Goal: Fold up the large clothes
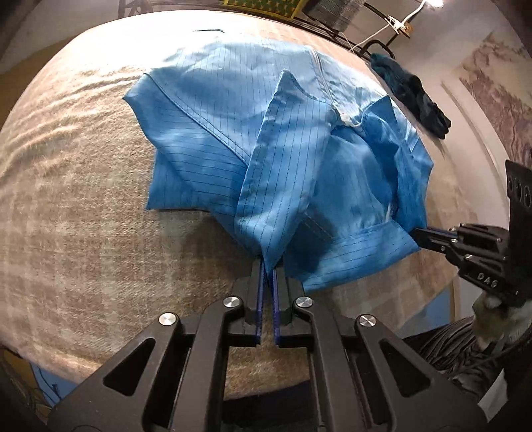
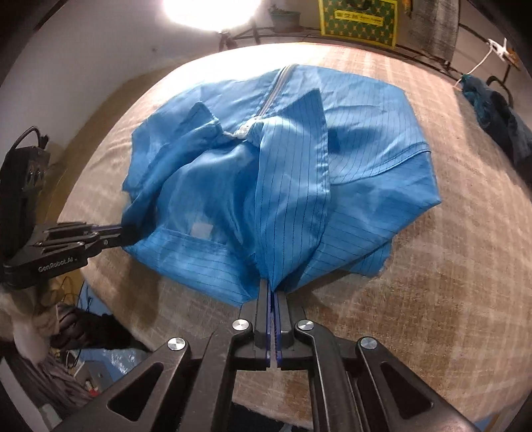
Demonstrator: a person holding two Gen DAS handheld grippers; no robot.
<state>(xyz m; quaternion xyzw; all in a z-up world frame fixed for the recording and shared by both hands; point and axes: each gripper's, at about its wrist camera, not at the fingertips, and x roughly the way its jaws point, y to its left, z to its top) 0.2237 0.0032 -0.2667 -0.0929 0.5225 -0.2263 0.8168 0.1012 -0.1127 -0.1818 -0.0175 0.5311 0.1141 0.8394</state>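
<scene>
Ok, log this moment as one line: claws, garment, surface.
left claw: shut on blue garment near edge | right claw: shut on same garment | garment: bunched, unfolded | surface: beige blanket

A beige, fuzzy blanket (image 2: 432,299) covers the broad surface. At the far edge runs a dark metal rail (image 2: 425,54), with a green patterned box (image 2: 359,21) behind it (a bright lamp (image 2: 212,13) glares far left). The walls are pale.
</scene>
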